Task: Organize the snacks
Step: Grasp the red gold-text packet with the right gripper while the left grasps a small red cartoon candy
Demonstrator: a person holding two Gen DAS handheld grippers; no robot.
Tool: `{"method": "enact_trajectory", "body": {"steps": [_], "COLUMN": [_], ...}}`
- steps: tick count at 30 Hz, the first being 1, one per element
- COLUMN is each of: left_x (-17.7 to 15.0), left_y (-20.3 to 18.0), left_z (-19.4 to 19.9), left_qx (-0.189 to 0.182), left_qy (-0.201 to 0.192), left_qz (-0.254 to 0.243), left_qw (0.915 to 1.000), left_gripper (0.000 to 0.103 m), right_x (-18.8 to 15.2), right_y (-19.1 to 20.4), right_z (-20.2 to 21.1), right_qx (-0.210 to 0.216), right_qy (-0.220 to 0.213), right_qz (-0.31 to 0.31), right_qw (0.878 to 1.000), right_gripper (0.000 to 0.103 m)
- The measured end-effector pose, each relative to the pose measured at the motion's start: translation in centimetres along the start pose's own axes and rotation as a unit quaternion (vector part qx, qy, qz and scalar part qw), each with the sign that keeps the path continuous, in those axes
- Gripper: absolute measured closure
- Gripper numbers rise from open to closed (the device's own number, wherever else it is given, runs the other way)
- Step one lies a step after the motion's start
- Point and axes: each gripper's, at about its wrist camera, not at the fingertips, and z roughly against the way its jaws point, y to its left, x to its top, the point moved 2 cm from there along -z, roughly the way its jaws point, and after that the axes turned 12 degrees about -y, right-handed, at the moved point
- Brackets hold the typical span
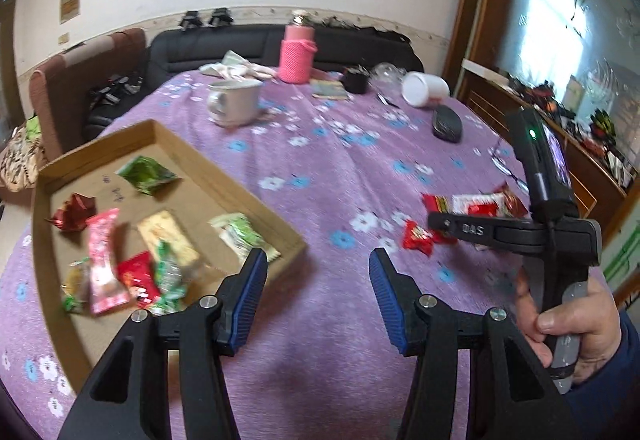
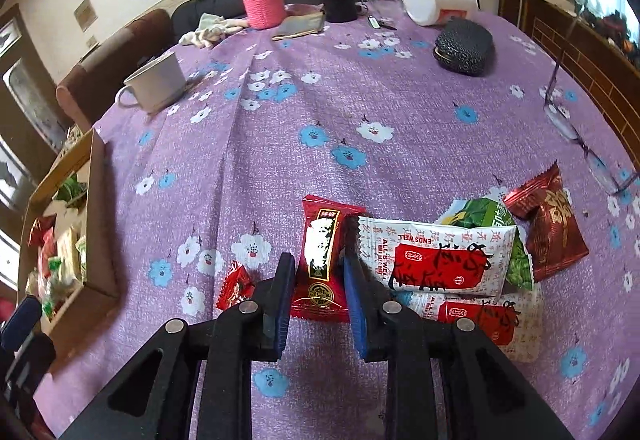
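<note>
A shallow cardboard tray (image 1: 224,175) lies on the purple flowered tablecloth and holds several wrapped snacks, such as a pink packet (image 1: 102,256) and a green one (image 1: 146,173). My left gripper (image 1: 318,264) is open and empty, just right of the tray's near corner. My right gripper (image 2: 318,268) has its fingers closed against the sides of a red snack packet (image 2: 324,260) lying on the cloth. Beside it lie a small red candy (image 2: 236,286), two white-and-red packets (image 2: 436,260), a green packet (image 2: 480,215) and a dark red packet (image 2: 552,232). The tray shows at the left of the right wrist view (image 2: 96,240).
Further back stand a white mug (image 1: 234,101), a pink knitted bottle (image 1: 296,51), a tipped white jar (image 1: 424,87), a black case (image 1: 446,121) and a cloth (image 1: 240,69). Eyeglasses (image 2: 576,135) lie at the right. A sofa and chair stand behind the table.
</note>
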Motion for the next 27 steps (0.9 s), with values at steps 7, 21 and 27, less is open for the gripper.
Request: {"method": "enact_trajectory", "body": {"steps": [7, 21, 27], "left_x": [-0.4, -0.9, -1.5], "left_y": [-1.3, -5.3, -6.5], "left_z": [-0.6, -5.2, -8.4], "left_qx": [-0.014, -0.061, -0.043], "left_qy": [0.019, 0.098, 0.115], "left_qz": [-0.012, -0.036, -0.060], "left_qw": [0.9996, 0.9927, 0.9907], "left_gripper": [0.051, 0.047, 0.047], "right_x": [-1.0, -0.6, -0.1], "right_y": [0.6, -1.3, -2.3], "right_z": [0.7, 1.3, 1.7], "right_qx": [0.106, 0.121, 0.124], "right_qy": [0.036, 0.027, 0.014], "right_qz": [-0.013, -0.069, -0.092], "right_qw": [0.994, 0.990, 0.988], "right_gripper": [0.077, 0.080, 0.080]}}
